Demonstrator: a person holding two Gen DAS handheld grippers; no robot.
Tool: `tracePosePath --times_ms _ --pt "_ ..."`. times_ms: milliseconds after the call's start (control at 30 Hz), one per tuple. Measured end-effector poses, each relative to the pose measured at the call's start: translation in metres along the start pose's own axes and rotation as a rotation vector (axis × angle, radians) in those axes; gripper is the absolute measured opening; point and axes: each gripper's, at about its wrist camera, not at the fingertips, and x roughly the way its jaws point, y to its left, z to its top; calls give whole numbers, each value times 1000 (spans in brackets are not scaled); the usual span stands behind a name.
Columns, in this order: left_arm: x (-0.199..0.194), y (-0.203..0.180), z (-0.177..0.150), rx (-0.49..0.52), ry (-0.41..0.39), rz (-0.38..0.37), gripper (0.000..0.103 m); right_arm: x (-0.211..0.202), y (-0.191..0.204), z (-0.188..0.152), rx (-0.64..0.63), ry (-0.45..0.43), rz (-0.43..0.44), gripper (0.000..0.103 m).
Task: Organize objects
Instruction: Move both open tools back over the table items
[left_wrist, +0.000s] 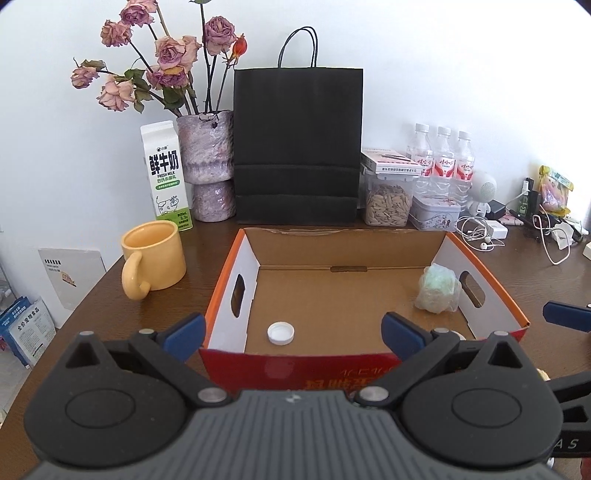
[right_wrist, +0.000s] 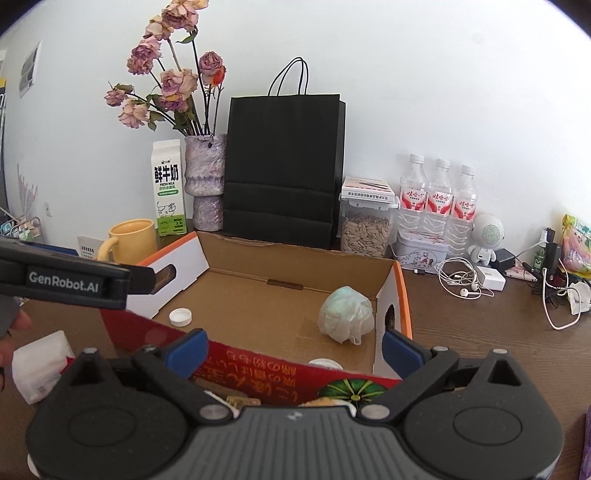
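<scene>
The left claw (left_wrist: 293, 334) is spread wide and holds nothing; it hovers over the near red wall of the open cardboard box with orange-edged white side flaps (left_wrist: 354, 295). The right claw (right_wrist: 293, 350) is likewise wide and empty, above the same box's near wall.

Box contents, left wrist view: one white plastic bottle cap (left_wrist: 281, 333) at 6 o'clock on the floor, one crumpled pale-green plastic bag bundle (left_wrist: 438, 290) at 3 o'clock beside the right handle slot. The right wrist view shows a second white round item (right_wrist: 325, 364) at the near wall, partly hidden.

Around the box on the dark brown wooden bench (left_wrist: 546, 280):
- 9 o'clock: one yellow ceramic mug (left_wrist: 153, 260).
- 11 o'clock: one white milk carton (left_wrist: 165, 175) and one mottled purple vase of dried roses (left_wrist: 208, 166).
- 12 o'clock: one black paper carrier bag (left_wrist: 297, 146), upright, directly behind the rear wall.
- 1 o'clock: one clear seed canister (left_wrist: 388, 201), three clear water bottles with red labels (left_wrist: 441, 160).
- 2 o'clock: tangled white earphones (left_wrist: 478, 236).

A white tissue packet (right_wrist: 38, 365) lies left of the box.
</scene>
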Motion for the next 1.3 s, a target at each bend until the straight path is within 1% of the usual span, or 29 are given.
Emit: tracePosePath --times_ms 333,633,833,1000,1167,1300 --pt "-53 7 -24 -10 -3 13 103 -54 7 -22 -5 -2 -10 101" --pt "-86 13 -49 -12 17 14 103 -89 17 -40 -14 4 -9 101" --pt "-95 19 -68 -18 51 15 103 -102 19 -56 -10 24 -10 101" --pt "-98 24 -88 -22 93 13 103 -104 20 -72 5 63 -3 101" --pt "-95 25 -108 -8 145 14 103 -105 21 -87 13 94 0 101" --pt "-87 26 -116 -11 173 15 103 -101 17 -92 22 109 -7 101"
